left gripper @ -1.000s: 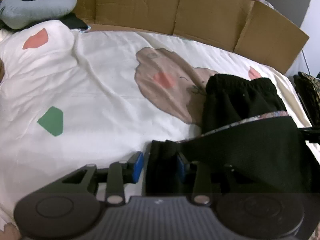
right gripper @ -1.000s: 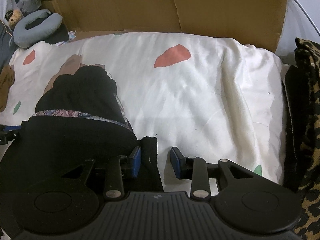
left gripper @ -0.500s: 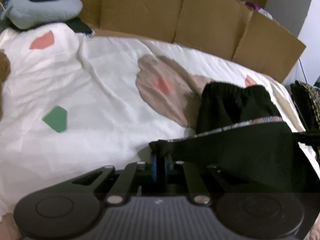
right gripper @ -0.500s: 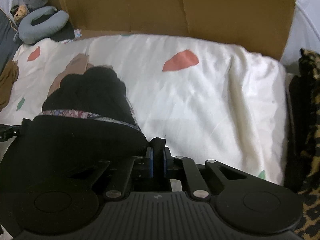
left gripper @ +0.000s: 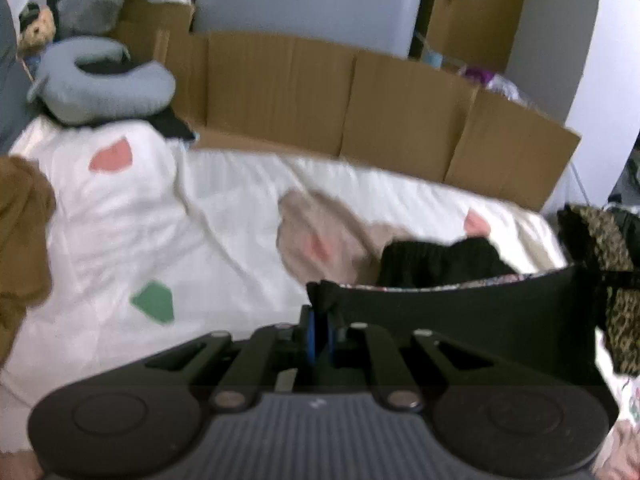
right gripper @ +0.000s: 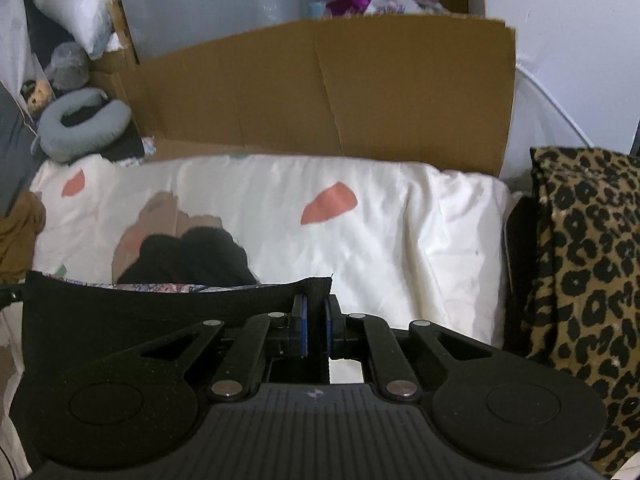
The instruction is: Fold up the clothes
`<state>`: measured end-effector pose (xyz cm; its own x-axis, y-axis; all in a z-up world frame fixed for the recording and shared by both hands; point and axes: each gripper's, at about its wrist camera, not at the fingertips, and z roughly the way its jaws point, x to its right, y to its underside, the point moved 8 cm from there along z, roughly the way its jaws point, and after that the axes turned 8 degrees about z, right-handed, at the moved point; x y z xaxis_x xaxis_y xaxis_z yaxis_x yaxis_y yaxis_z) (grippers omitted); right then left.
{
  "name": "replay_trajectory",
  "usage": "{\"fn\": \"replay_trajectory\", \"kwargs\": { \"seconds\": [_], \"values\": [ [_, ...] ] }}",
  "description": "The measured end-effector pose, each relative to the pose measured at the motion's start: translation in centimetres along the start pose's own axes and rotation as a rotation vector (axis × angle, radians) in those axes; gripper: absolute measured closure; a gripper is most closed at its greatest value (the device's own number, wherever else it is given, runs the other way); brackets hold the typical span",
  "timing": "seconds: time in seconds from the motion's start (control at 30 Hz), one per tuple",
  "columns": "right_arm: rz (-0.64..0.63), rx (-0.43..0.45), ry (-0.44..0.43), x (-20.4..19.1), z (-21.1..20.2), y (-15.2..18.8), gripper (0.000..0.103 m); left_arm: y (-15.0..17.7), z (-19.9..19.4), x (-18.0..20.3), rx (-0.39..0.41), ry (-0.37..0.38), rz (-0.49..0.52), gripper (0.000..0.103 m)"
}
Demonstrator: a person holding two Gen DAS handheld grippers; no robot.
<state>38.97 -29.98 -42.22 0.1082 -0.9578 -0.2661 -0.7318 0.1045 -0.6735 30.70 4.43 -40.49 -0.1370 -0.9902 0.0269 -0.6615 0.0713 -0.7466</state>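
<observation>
A black garment [left gripper: 472, 316] with a patterned inner lining hangs stretched between both grippers above the white bed sheet [left gripper: 168, 220]. My left gripper [left gripper: 319, 322] is shut on its left corner. My right gripper [right gripper: 315, 312] is shut on its right corner, and the black garment [right gripper: 132, 312] runs off to the left in that view. Its far end, a dark bunched part [right gripper: 192, 256], still rests on the sheet. The lifted cloth hides the bed below it.
A brown cardboard wall [right gripper: 328, 100] lines the far side of the bed. A grey neck pillow [left gripper: 100, 84] lies at the back left, a brown garment [left gripper: 20, 232] at the left edge. A leopard-print cloth [right gripper: 580, 272] hangs at the right. Coloured patches mark the sheet.
Both grippers went from open to shut on the garment's near corners, then rose with them. The near edge now hangs taut in the air and both views look higher up the room.
</observation>
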Motion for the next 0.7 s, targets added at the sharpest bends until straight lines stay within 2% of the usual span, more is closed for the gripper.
{"fn": "replay_trajectory", "kwargs": {
  "seconds": [0.2,0.37,0.7],
  "values": [
    [0.013,0.059,-0.003,-0.1,-1.5,-1.7,0.097,-3.2,-0.1,0.2,0.048,0.004,0.04,0.097],
    [0.022,0.083,0.005,0.0,-1.5,-2.9,0.097,-4.8,1.6,0.6,0.051,0.012,0.099,0.097],
    [0.014,0.038,0.063,0.7,1.4,-2.9,0.097,-4.1,6.5,0.3,-0.018,0.015,0.099,0.097]
  ]
}}
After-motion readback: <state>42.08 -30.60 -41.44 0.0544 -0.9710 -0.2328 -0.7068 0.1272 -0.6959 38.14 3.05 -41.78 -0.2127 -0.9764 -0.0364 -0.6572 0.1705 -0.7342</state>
